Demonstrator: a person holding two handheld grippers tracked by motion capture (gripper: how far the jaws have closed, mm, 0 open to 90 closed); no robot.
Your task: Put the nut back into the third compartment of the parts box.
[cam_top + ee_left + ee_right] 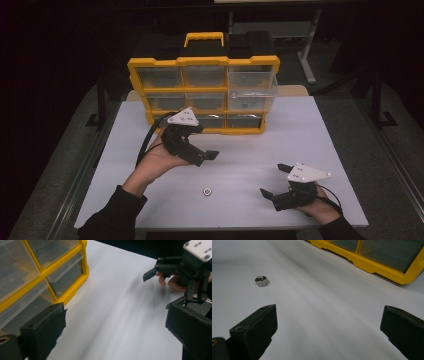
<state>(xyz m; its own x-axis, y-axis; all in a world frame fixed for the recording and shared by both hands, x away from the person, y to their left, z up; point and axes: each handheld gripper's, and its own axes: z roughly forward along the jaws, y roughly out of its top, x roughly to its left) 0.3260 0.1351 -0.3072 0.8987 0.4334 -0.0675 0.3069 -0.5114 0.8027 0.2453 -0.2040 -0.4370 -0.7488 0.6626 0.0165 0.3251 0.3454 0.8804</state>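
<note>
Yellow drawer organiser (202, 95) sat upper centre on the white table (300, 145). Left gripper (207, 155) and right gripper (272, 181) were both wide open, empty. Steel nut (207, 190) lay lower centre between them: small, rigid, probably slippery; pinch across its flats.

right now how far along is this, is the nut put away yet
Not yet. Done so far: one clear drawer of the yellow drawer organiser stands pulled out at its upper right. In hand: nothing; the left tool and right tool are both open and empty. Left: the small steel hex nut lies loose on the white table between them, to be picked up, probably dropped into that drawer.
</note>
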